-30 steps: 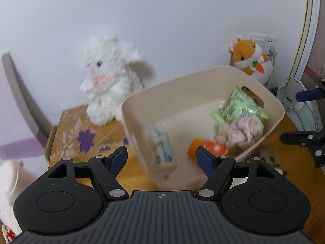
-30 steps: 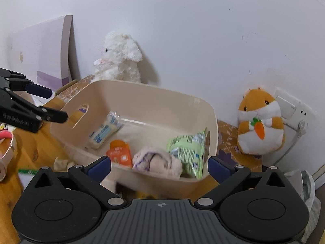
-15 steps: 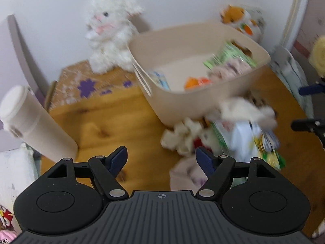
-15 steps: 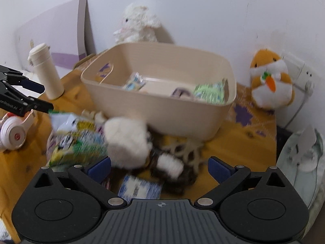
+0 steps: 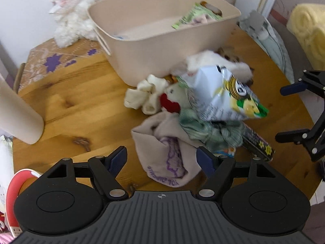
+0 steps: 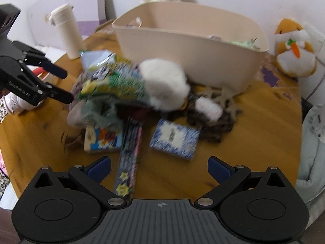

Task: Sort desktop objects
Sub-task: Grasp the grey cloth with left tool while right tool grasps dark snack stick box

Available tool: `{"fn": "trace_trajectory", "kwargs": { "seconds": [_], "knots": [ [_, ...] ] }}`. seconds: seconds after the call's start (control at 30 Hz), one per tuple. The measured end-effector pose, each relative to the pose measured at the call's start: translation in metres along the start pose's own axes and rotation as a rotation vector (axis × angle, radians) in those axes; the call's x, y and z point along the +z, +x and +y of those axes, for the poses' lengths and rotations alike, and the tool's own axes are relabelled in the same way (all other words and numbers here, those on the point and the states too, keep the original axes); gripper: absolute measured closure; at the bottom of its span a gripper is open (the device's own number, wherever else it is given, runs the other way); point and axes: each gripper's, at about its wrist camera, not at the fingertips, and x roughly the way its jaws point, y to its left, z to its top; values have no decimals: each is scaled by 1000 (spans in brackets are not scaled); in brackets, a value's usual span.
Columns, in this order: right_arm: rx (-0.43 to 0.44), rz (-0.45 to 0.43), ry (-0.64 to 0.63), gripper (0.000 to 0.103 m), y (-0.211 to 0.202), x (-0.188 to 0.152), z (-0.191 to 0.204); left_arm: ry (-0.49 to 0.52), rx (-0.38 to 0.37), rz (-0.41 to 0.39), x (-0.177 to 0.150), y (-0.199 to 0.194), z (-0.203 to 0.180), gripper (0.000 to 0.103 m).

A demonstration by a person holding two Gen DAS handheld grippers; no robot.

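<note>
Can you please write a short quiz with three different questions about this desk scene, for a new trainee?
1. True or false: the left gripper holds the snack bag.
2. Where does the blue patterned box lie? A) inside the beige bin B) on the wooden table in front of the bin C) on the orange hamster plush
3. Fill in: the fingers of the right gripper stand ____.

Key: 1 false; 2 B; 3 open.
</note>
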Motion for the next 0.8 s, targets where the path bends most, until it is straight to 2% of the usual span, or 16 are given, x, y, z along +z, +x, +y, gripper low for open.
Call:
{"fn": "trace_trajectory", "kwargs": {
  "seconds": [0.3, 0.5, 0.67, 0.8],
  "knots": [
    [-9, 56, -76, 2, 29, -5, 25, 64, -13, 53, 1, 29, -11, 26],
    [-21, 72, -105, 9, 42, -3, 35, 60, -9, 55, 8, 46, -12, 26],
    [-22, 78, -110, 19, 48, -2, 38, 53, -7, 36, 10, 51, -13, 27],
    [-25, 83, -115, 27, 50, -2, 39, 59, -8, 24, 7, 52, -12, 37]
  ]
}}
